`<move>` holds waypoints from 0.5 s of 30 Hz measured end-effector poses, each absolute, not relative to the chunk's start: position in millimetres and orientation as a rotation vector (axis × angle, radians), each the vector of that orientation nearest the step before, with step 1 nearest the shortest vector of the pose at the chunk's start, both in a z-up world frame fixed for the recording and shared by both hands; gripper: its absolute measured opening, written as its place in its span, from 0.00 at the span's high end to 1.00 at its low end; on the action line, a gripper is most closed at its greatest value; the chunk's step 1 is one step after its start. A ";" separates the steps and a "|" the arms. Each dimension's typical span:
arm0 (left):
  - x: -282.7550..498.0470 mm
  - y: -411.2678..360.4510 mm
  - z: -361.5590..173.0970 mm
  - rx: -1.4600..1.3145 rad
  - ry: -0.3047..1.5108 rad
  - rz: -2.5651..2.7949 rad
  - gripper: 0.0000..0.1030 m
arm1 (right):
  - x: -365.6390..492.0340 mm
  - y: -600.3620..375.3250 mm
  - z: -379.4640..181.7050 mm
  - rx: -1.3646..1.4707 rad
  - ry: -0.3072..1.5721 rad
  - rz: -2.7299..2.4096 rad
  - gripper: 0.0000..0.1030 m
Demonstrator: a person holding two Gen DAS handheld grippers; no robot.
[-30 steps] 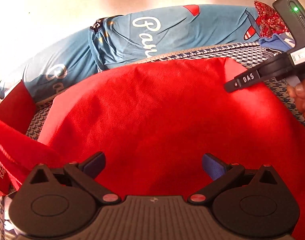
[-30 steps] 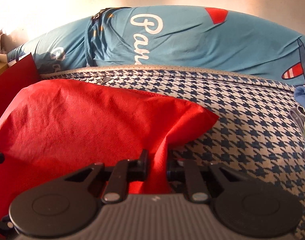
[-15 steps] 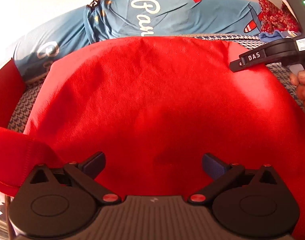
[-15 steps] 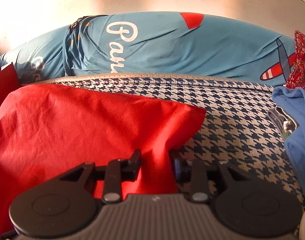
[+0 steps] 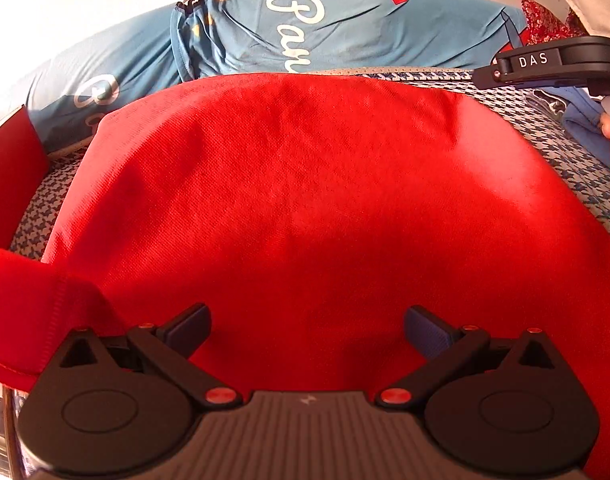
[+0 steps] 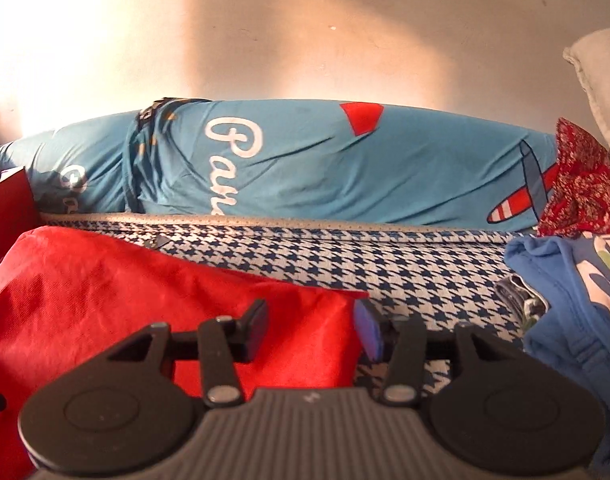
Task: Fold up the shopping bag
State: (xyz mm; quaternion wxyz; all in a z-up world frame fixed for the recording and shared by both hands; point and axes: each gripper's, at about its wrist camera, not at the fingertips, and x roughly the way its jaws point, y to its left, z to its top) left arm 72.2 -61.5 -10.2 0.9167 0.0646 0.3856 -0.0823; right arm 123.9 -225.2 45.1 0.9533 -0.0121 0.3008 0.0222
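Red shopping bag [image 5: 313, 200] spread flat on bed [image 6: 345, 264] for next fold; right tool [image 6: 311, 330] just opening off corner at 12, nothing clamped; left tool [image 5: 305, 330] wide apart.

right gripper [image 6: 311, 330] just opened, bag [image 6: 105, 300] released (corner)

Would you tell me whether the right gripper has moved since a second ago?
Yes. The right gripper has risen off the red bag, its jaws just opening; the blue pillow sits lower in its view.
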 end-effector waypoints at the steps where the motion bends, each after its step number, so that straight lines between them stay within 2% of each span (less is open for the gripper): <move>1: 72.5 -61.4 -10.0 0.132 0.793 -0.170 0.00 | 122.0 -218.4 46.2 -0.031 0.611 0.088 0.56; 15: 78.5 -57.5 -6.3 0.124 0.798 -0.173 0.00 | 125.7 -171.9 6.0 0.018 0.838 0.247 0.57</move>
